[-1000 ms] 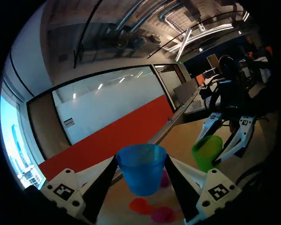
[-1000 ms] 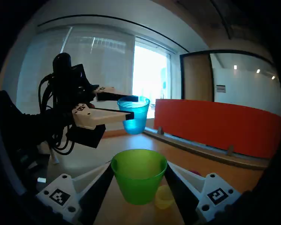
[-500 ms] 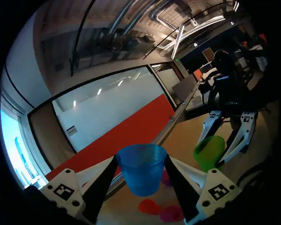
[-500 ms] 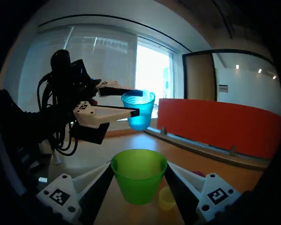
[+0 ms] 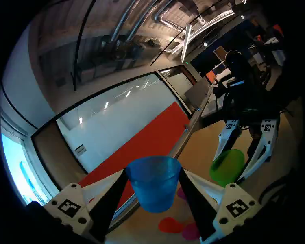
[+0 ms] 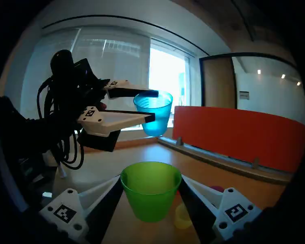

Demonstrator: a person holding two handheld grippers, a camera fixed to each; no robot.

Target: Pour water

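A translucent blue cup [image 5: 153, 183] sits between the fingers of my left gripper [image 5: 152, 191], which is shut on it. In the right gripper view the same blue cup [image 6: 153, 112] hangs in the air above and beyond the green cup, leaning slightly toward it, held by the left gripper [image 6: 150, 106]. My right gripper [image 6: 151, 195] is shut on a green cup [image 6: 151, 190], held upright over the wooden table [image 6: 112, 162]. The left gripper view shows that green cup [image 5: 227, 166] to the right, tilted in the picture, with the right gripper [image 5: 234, 162] around it.
Small coloured cups lie on the table below: red [image 5: 171, 225] and pink [image 5: 191, 231] in the left gripper view, yellow [image 6: 182, 216] in the right gripper view. An orange partition [image 6: 242, 136] runs along the table's far edge. A bright window [image 6: 166, 87] is behind.
The blue cup has risen, come closer to the green cup and begun to lean toward it. The green cup has stayed nearly still.
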